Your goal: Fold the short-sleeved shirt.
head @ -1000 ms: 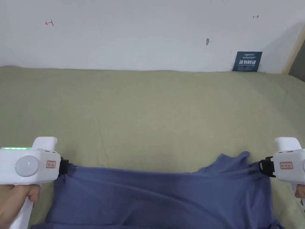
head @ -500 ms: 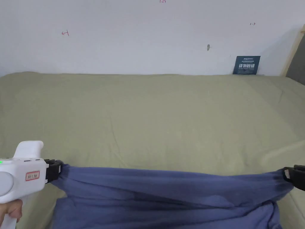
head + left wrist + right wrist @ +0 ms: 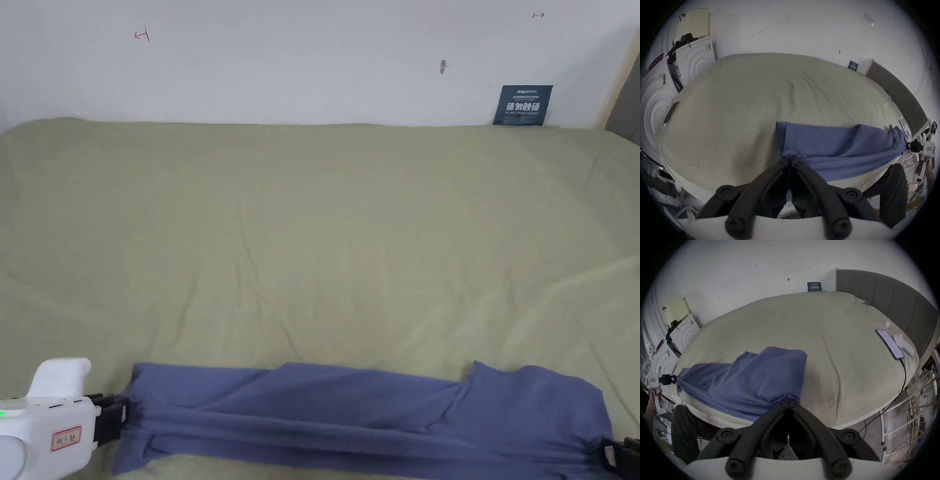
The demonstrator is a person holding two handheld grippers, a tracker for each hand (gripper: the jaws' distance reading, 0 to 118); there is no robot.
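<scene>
Shirt (image 3: 375, 412) first: one blue short-sleeved garment, drawn out into a long band whose long axis runs side to side along the near edge of the bed (image 3: 312, 237), parallel to the wall (image 3: 312, 62) behind that bed. It lies on the bed's olive sheet, gathered to a tight bunch at each end, with a loose flap spread flat toward the wall near each end. Two grippers hold it, one per end. The left gripper (image 3: 119, 415) sits at the bed's near left corner, its black jaws pressed together on the bunched cloth there; in the left gripper view the same jaws (image 3: 790, 160) meet with blue fabric pinched between their tips. The right gripper (image 3: 609, 456) is at the bed's near right corner, and in the right gripper view its jaws (image 3: 788, 402) are likewise closed on a fold of the shirt. Between the two the cloth is pulled fairly straight, with long creases following the same side-to-side line. One dark blue sign (image 3: 522, 105) leans against the wall at the bed's far right. One phone (image 3: 890, 344) with a lit screen lies on the bed near its grey headboard (image 3: 891, 301), a cable running from it over the bed's edge; a second, dark phone (image 3: 671, 112) lies at the opposite side of the bed.
</scene>
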